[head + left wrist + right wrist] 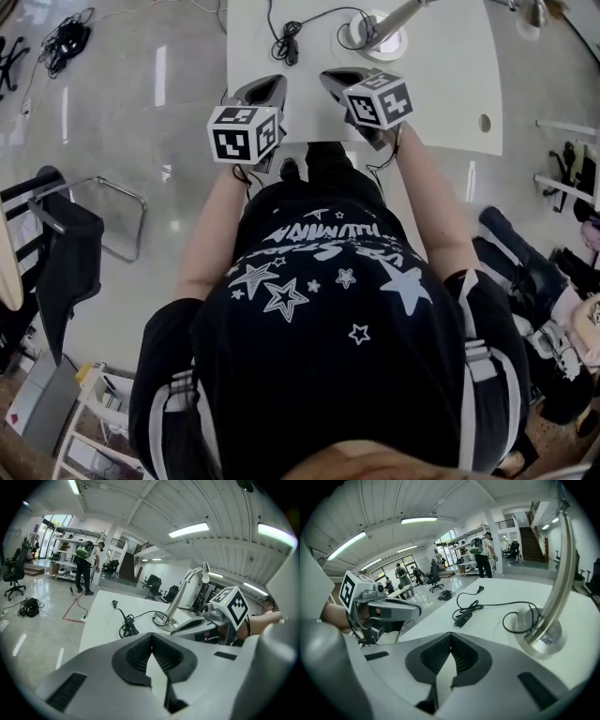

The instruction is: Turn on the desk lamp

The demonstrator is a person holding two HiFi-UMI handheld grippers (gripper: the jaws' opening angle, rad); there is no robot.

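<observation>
Shirt lettering (323,242) is illegible; desk lamp (380,33) stands upright.

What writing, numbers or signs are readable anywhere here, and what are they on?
T-shirt: white lettering among stars, upside down to the camera, too warped to read.
Left marker cube and right marker cube: black-and-white square patterns, no words.
Nothing else legible.

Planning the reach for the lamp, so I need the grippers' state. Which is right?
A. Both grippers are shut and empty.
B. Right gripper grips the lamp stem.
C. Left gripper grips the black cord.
A: in their own views the left gripper and right gripper show jaws together with nothing between them; the black cord and desk lamp sit ahead, untouched.
</observation>
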